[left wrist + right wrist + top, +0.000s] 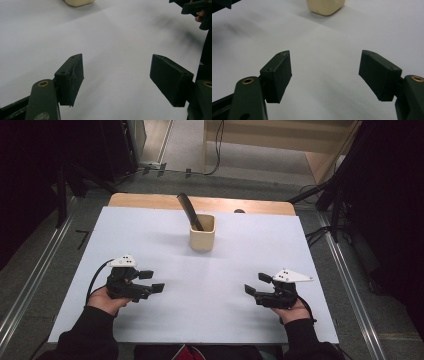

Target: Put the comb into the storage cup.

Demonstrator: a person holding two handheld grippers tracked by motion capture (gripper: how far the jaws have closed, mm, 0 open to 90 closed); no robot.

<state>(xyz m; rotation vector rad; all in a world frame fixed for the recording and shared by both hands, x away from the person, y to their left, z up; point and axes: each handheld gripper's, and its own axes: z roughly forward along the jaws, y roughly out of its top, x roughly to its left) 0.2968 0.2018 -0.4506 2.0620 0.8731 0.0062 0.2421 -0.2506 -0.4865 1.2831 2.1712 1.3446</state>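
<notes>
Cup with a dark tool standing in it sits well ahead of both tongs, between their lines. Left gripper and right gripper rest with jaws apart, empty. Judged: approach not begun; next move calls for a forward reach.

Wooden table, top mostly covered by white sheet; bare wood strip visible along far edge only. Sheet flat, plain, runs near to near edge. Cream square cup standing upright on sheet, centre, toward far side; also seen in left gripper view and right gripper view at top edge. Dark utensil inside cup, leaning toward far-left. Small dark round item on wood strip at far edge, right of cup; too small to identify.
</notes>
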